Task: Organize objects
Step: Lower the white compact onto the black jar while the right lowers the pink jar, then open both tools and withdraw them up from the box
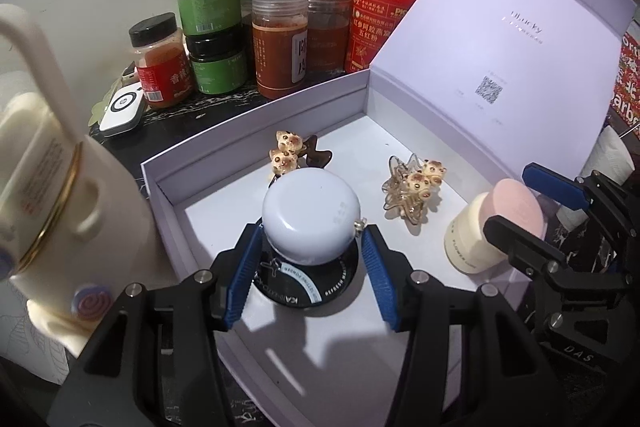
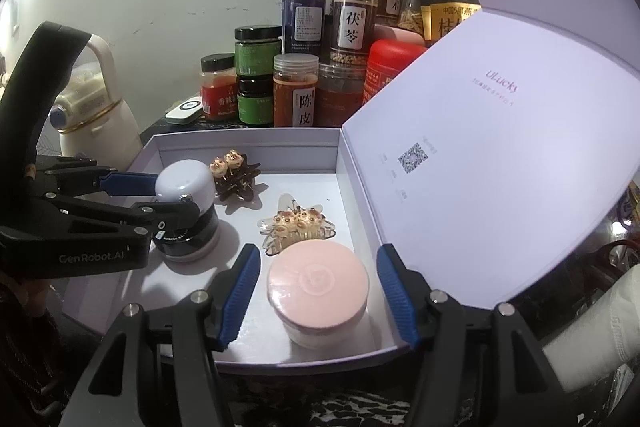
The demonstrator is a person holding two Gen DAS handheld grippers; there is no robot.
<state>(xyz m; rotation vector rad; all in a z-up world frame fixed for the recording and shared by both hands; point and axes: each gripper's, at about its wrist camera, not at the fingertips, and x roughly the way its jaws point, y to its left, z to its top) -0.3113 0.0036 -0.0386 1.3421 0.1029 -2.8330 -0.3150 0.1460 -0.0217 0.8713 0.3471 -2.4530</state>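
- Lavender gift box (image 2: 248,143) sits open, its lid (image 2: 500,147) standing up on the right side.
- My left gripper (image 1: 308,259) is clamped on the black jar with the pale lavender cap (image 1: 310,219), standing in the box.
- My right gripper (image 2: 318,291) straddles the pink-lidded cream jar (image 2: 318,285), pads clear of it.
- 2 bear hair claws lie between: dark one (image 2: 236,179), clear one (image 2: 294,225).

Both fisheye views bend hard at the rims, corners vignetted black. Light is dim and cool; the white box (image 1: 280,355) floor and raised lid (image 2: 500,147) glow brightest. Soft shadows pool beside the jars. Centres stay sharp, edges smear slightly, colours look muted
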